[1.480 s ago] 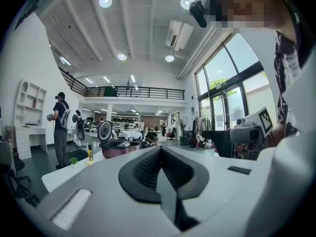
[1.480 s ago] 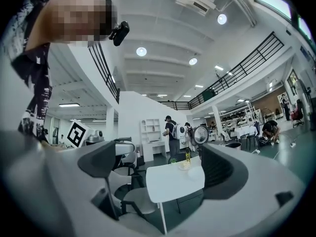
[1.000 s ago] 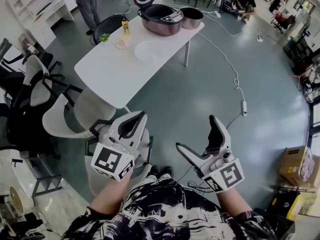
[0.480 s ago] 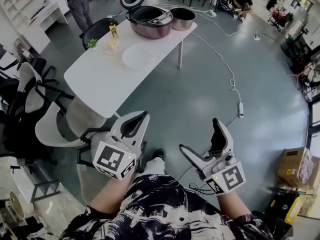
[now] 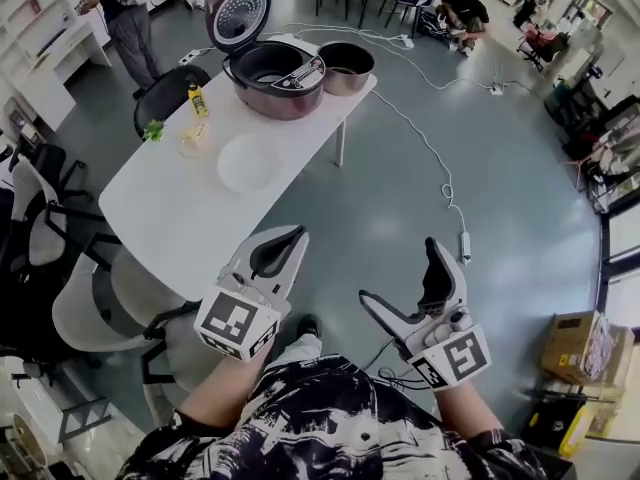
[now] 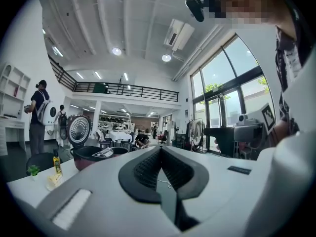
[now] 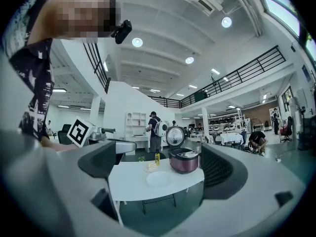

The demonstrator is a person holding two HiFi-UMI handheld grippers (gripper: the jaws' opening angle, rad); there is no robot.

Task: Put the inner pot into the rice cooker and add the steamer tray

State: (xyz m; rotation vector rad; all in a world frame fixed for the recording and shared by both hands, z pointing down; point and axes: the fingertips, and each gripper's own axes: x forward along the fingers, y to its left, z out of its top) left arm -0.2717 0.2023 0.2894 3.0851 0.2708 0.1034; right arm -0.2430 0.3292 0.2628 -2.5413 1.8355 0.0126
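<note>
- Inner pot (image 5: 347,66) stands on the white surface (image 5: 160,218), just beside the rice cooker (image 5: 275,76) at its 3 o'clock; the cooker's lid (image 5: 240,13) is raised.
- White steamer tray (image 5: 247,161) lies on the same surface at the cooker's 7 o'clock, apart from it; a yellow bottle (image 5: 199,98) stands at the tray's 11 o'clock.
- Left gripper (image 5: 290,240) has its jaws pressed together with nothing between them.
- Right gripper (image 5: 398,270) has its jaws wide apart and empty (the surface shows through the gap, far off).
- The 2 grippers hang over the floor (image 5: 400,168), well apart from the surface, which lies at their 11 o'clock.
</note>
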